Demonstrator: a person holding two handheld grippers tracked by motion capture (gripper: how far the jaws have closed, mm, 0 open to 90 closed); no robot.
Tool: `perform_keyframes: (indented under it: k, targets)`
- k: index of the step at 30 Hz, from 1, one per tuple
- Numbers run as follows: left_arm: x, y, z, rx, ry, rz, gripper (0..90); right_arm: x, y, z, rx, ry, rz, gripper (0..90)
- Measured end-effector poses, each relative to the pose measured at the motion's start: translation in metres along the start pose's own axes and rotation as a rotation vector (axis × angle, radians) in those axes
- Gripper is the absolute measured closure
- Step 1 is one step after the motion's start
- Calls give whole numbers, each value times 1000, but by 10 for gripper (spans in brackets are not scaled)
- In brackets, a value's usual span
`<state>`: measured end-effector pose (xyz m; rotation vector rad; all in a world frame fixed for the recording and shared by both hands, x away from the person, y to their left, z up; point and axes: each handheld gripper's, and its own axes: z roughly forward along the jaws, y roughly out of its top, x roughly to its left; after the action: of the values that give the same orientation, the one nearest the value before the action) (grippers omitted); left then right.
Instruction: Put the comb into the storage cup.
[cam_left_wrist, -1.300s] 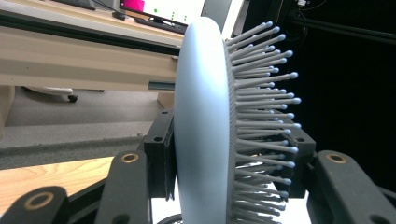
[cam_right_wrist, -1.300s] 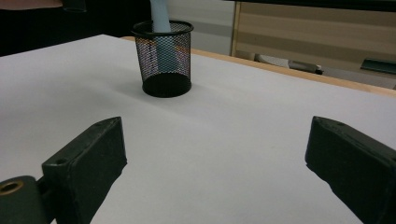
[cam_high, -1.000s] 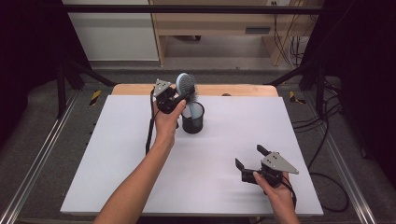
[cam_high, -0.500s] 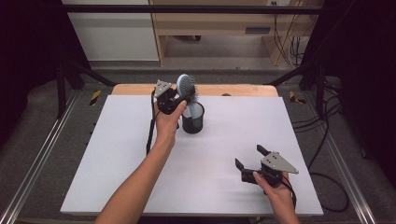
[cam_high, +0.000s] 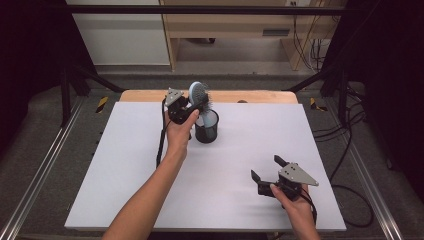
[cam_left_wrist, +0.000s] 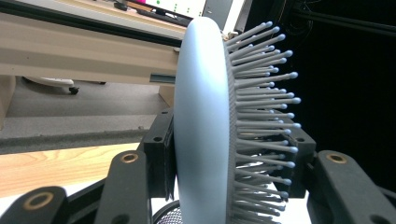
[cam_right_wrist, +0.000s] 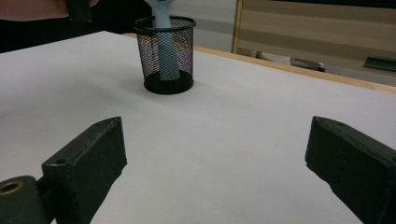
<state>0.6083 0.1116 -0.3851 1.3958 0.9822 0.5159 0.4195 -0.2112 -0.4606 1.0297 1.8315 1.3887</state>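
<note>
Hairbrush clamped in left gripper over mesh cup; white table; right gripper apart.

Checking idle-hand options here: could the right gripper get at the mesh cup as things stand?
Probably yes. The right gripper sits open on the white table, and bare surface lies between it and the mesh cup. The left gripper holds the hairbrush by its head, handle in the cup, crowding its top.

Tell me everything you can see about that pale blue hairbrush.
The pale blue hairbrush looks like smooth plastic, with an oval head and grey ball-tipped bristles. It stands roughly upright, its handle down inside the black wire-mesh cup on the white table. The left gripper clamps its head, one jaw on the back, one against the bristles.
</note>
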Motion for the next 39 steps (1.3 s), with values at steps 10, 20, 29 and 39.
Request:
perform_keyframes:
  k: [10, 20, 29, 39]
  targets:
    - [5, -6, -1, 4, -1, -8, 493, 0, 1, 0, -4, 1, -4, 55]
    - [8, -5, -5, 9, -4, -20, 487, 2, 2, -2, -10, -2, -1, 53]
    - [13, -7, -8, 6, 3, -36, 481, 1, 2, -1, -9, 0, -2, 50]
    - [23, -8, -14, 5, 11, -76, 471, 1, 2, 0, -7, -2, -2, 43]
